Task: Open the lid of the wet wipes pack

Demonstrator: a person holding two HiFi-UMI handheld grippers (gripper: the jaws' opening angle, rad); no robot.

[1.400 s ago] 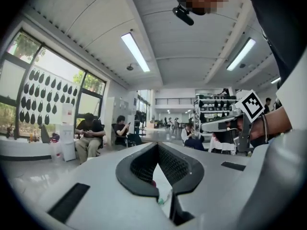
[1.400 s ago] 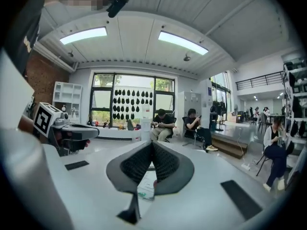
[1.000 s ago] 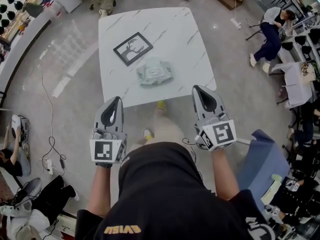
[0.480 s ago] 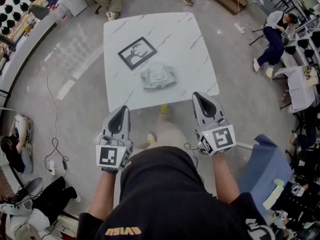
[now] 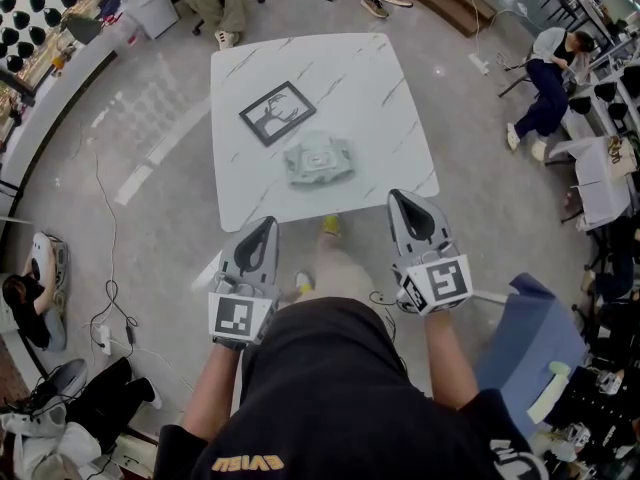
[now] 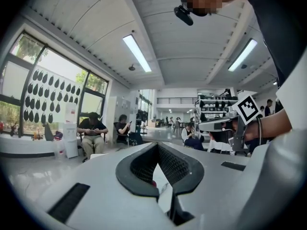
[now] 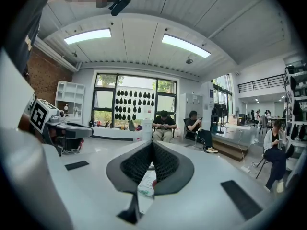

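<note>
A pale green wet wipes pack (image 5: 319,159) lies flat near the front of a white marble table (image 5: 380,88); I cannot tell from here how its lid stands. My left gripper (image 5: 266,224) hangs shut and empty just short of the table's front edge, left of the pack. My right gripper (image 5: 402,197) is shut and empty too, at the front edge to the pack's right. In the right gripper view a sliver of the pack (image 7: 147,184) shows below the closed jaws (image 7: 151,143). The left gripper view has its jaws (image 6: 157,146) closed, with the table hidden behind them.
A black picture frame (image 5: 277,112) lies on the table behind the pack. My yellow shoe (image 5: 329,225) pokes out under the front edge. A blue chair (image 5: 525,333) stands at the right. People sit around the room, and cables (image 5: 105,308) run over the floor at left.
My left gripper has moved forward and right toward the table's front edge. The table and pack sit slightly higher in the head view. The right gripper has hardly shifted.
</note>
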